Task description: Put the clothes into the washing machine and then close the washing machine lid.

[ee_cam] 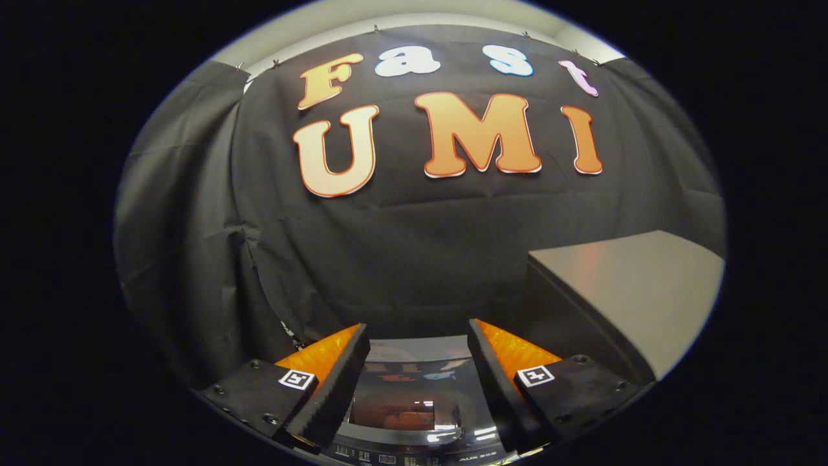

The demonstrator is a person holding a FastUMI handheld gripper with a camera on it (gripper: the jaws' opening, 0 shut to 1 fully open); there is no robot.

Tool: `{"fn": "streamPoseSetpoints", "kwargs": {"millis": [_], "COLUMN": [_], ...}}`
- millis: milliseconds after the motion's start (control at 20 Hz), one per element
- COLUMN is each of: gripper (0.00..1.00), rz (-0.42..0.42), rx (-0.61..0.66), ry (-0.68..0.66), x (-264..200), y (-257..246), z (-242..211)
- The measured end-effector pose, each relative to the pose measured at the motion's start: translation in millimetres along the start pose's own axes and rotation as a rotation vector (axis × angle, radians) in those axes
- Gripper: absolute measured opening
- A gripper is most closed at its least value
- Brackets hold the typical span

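The gripper [418,336] has its fingers spread wide and holds nothing. Below and between them lies the glossy dark glass lid [414,395] of the washing machine, closed flat, with its control panel [414,458] nearest. A grey flat-topped table [631,285] stands beyond the right finger.

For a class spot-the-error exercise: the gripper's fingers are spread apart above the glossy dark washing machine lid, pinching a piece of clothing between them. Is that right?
Not quite. In the gripper view the gripper is open above the glossy dark washing machine lid, but nothing is pinched between its fingers; the gap holds no clothing.
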State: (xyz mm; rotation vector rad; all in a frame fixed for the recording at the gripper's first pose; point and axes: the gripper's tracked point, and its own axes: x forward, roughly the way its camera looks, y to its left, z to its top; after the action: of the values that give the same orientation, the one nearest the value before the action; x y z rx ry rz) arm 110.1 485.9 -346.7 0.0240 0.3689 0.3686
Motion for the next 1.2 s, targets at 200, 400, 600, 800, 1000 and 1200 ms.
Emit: {"fn": "streamPoseSetpoints", "kwargs": {"millis": [200,400,600,800,1000,1200], "gripper": [0.98,0.97,0.98,0.98,0.98,0.98], "rz": [0.007,-0.014,-0.043,-0.068,-0.095,-0.141], "rx": [0.008,0.027,-0.014,-0.043,-0.016,-0.028], "ry": [-0.041,-0.104,-0.173,-0.228,-0.256,-0.269], "x": [-34.8,-74.6,-117.6,-161.2,-208.6,-242.1], "y": [-23.5,-62.7,-103.1,-142.0,-187.9,-236.6], "z": [45.1,90.6,132.6,159.0,163.0,162.6]}}
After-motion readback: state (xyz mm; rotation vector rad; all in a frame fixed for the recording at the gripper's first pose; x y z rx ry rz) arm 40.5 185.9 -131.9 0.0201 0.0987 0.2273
